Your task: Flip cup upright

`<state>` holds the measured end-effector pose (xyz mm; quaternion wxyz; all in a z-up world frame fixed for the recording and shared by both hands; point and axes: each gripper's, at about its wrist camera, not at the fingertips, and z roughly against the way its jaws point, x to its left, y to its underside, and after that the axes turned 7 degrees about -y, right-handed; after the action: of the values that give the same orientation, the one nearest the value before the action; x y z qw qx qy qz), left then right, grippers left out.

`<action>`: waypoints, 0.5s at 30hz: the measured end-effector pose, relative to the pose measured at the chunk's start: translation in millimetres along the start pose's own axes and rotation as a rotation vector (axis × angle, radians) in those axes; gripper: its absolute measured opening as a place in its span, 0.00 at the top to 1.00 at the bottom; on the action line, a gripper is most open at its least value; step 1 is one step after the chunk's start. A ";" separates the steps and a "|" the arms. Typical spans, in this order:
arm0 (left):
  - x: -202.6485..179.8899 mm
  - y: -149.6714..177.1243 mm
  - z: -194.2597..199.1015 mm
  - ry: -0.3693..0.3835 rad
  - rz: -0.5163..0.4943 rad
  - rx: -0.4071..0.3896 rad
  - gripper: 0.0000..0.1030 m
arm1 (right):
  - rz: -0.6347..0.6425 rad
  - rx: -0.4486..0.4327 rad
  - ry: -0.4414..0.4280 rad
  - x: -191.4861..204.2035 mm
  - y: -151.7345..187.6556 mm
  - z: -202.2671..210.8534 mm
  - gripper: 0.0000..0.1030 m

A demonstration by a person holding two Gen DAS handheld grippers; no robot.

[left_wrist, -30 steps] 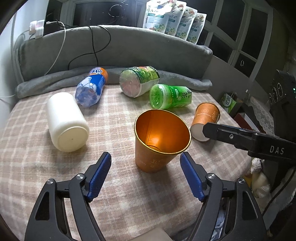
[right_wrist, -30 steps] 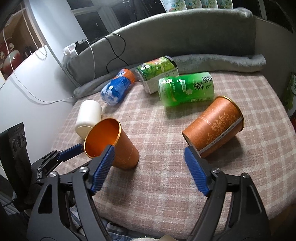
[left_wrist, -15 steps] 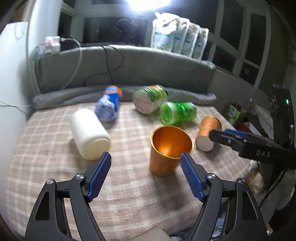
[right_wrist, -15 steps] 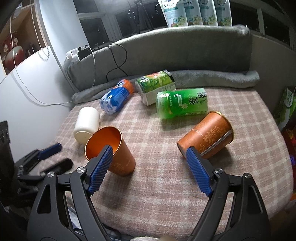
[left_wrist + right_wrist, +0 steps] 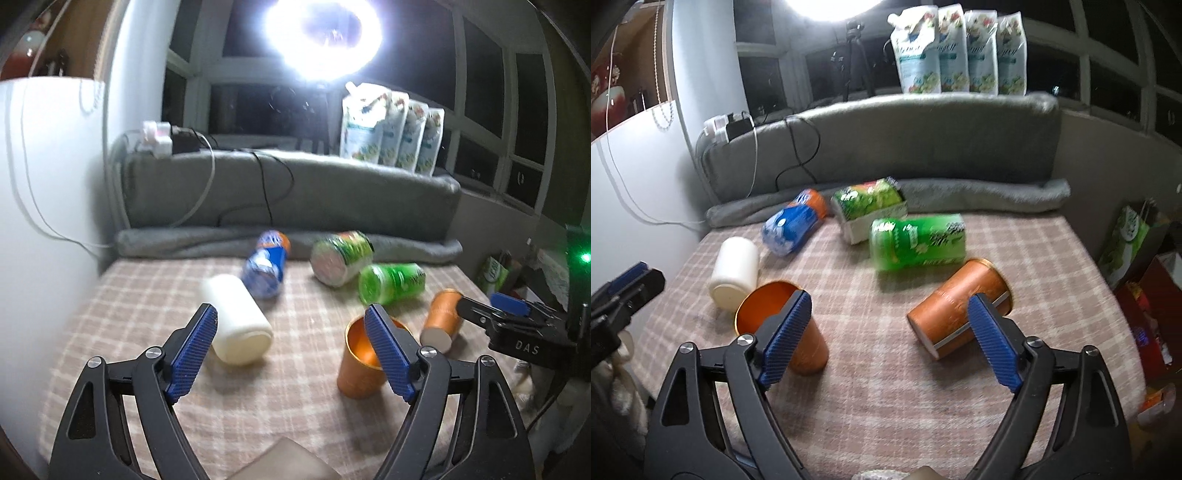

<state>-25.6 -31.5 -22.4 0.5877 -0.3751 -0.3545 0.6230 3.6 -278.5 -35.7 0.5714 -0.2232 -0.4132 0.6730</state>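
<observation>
Orange metal, the cup (image 5: 364, 360) stands upright on the checked cloth of the desk (image 5: 295, 424), mouth up, at lower right of the left wrist frame, partly behind one blue pad. That view alone catches the right tool (image 5: 495, 306) from outside, poking in at the right edge beside a lying orange canister (image 5: 443, 317); its spread I cannot tell there. The right wrist view shows the right tool (image 5: 890, 332) spread wide and empty, the cup (image 5: 798, 332) at its left pad, the canister (image 5: 956, 306) at its right. The left tool (image 5: 291, 349) is also spread, holding nothing. Since a second ago both tools have drawn back and tilted up, so a bright lamp (image 5: 325, 33) now fills the top of the left frame; the cup has stayed put
</observation>
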 end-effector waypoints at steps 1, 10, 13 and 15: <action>1.1 -0.8 0.9 -0.004 0.007 -0.008 0.19 | 0.004 -0.014 0.008 0.7 -0.8 2.0 0.12; 5.6 -5.5 5.1 -0.019 0.034 -0.034 0.17 | 0.029 -0.121 0.069 5.0 -6.3 18.5 0.01; 4.4 -5.3 5.8 -0.018 0.029 -0.034 0.17 | 0.033 -0.128 0.074 5.5 -7.2 19.9 0.01; 4.0 -5.6 6.3 -0.016 0.029 -0.035 0.17 | 0.034 -0.129 0.075 5.5 -7.4 20.0 0.01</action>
<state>-28.7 -27.2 -14.7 0.5690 -0.3856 -0.3645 0.6282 -8.9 -279.2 -17.6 0.5595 -0.2915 -0.4300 0.6458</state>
